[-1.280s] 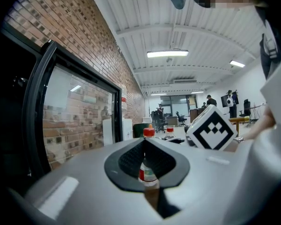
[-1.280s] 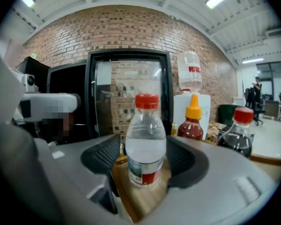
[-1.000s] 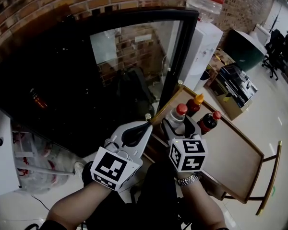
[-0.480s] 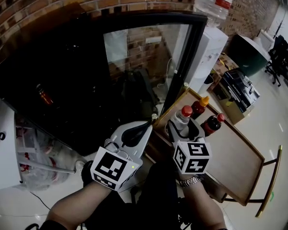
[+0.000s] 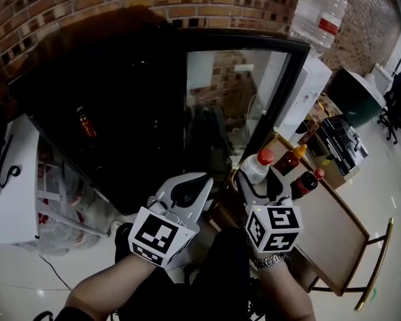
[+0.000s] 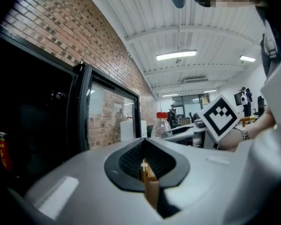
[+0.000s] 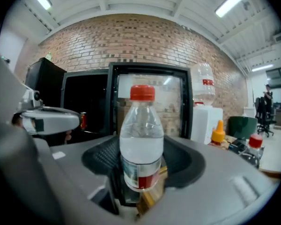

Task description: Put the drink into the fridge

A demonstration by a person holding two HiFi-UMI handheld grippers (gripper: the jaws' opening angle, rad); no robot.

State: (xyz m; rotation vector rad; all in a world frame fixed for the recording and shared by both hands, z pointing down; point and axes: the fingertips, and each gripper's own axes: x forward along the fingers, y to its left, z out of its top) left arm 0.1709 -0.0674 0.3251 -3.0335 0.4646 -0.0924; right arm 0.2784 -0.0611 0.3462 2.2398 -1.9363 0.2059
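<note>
While its jaws have just tightened, right claw (image 5: 260, 181) grips bottle (image 7: 141, 139) — upright.

Two handheld grippers in pale grey moulded plastic: left gripper (image 5: 202, 182) at seven o'clock of the head view, right gripper (image 5: 259, 179) at five o'clock. Rounded shells, with black ribbed pads (image 6: 129, 158) lining the jaws. White cubes printed with black square markers: left cube (image 5: 159, 236), right cube (image 5: 274, 227). Bare forearms (image 5: 107, 289). Metal link wristband (image 5: 270, 262) on the right wrist. Dark clothing (image 5: 220, 273) at six o'clock.
</note>
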